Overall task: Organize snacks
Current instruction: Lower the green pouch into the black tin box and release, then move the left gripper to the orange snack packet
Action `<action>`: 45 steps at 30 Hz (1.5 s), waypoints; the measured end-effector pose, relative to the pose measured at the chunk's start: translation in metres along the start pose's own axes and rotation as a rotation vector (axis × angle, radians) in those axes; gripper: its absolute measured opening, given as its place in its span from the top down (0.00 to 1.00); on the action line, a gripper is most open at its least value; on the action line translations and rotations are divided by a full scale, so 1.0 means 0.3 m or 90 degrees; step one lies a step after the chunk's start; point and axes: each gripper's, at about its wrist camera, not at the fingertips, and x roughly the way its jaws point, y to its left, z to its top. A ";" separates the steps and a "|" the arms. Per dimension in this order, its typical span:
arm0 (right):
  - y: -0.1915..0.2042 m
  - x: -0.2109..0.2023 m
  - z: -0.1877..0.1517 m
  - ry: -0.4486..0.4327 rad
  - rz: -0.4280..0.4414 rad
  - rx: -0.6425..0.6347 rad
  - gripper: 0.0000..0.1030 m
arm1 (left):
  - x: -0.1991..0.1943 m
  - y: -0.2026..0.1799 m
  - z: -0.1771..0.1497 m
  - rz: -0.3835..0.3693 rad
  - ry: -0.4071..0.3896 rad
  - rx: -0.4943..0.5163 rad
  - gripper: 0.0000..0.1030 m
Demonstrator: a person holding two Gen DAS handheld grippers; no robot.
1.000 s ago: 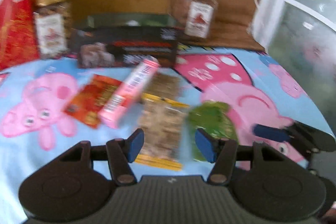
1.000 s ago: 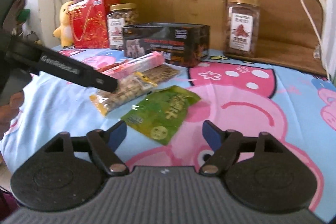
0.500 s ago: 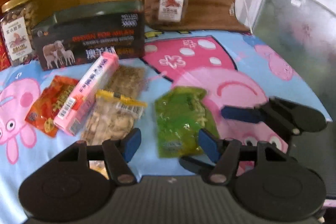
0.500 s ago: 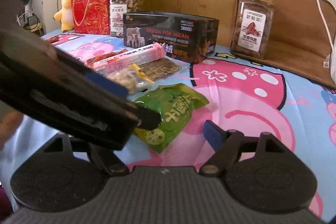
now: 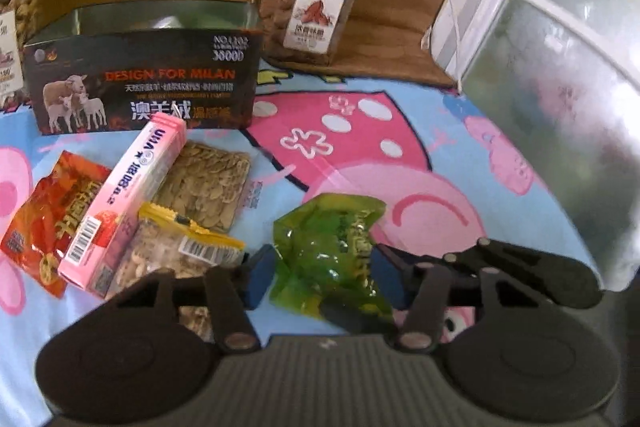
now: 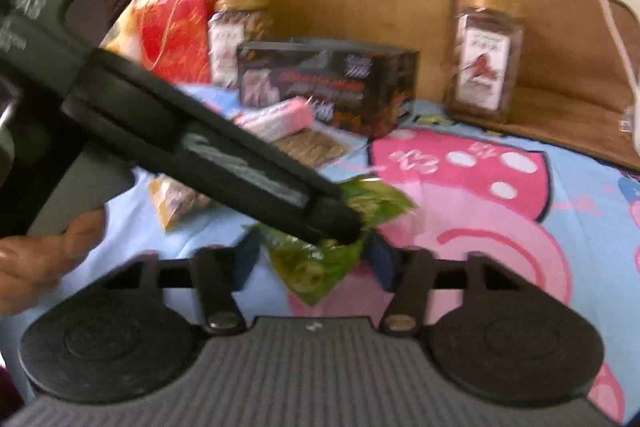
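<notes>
Green pouch (image 5: 332, 259): crumpled, lower centre of the left wrist view, on the cartoon sheet (image 5: 440, 155) — between both claws at once.
Left claw (image 5: 326, 277): blue pads (image 5: 258, 277) either side of the pouch, touching or nearly so; whether they pinch it I cannot tell. Seen in the right wrist view, its dark fingers run from upper left down to the pouch's top edge.
Right claw (image 6: 314, 261): pads apart, flanking the pouch's (image 6: 320, 259) lower part just beside its edges; no clear squeeze. In the left view it shows as a dark body at lower right, its tip against the pouch's right side.
Hand (image 6: 44, 259): lower left of the right view, on the left claw's handle.
Other snacks: pink box (image 5: 124, 203) lying diagonally at left, over a red pouch (image 5: 44, 219), a seed pack (image 5: 208, 183) and a yellow-topped pack (image 5: 180, 251).
Black box (image 5: 140, 79): open-topped, upper left, behind the snacks.
Jar (image 5: 316, 7): upper centre, gold lid, on a brown mat (image 5: 400, 39).
</notes>
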 end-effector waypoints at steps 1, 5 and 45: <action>-0.006 -0.001 0.006 -0.005 -0.006 0.003 0.60 | -0.010 0.007 0.007 -0.007 -0.005 -0.008 0.53; -0.010 -0.008 0.063 -0.054 -0.013 0.006 0.61 | -0.065 0.037 0.072 -0.024 -0.051 -0.021 0.52; 0.270 0.386 0.362 0.022 0.153 -0.152 0.23 | -0.298 0.661 -0.064 0.094 -0.138 -0.254 0.47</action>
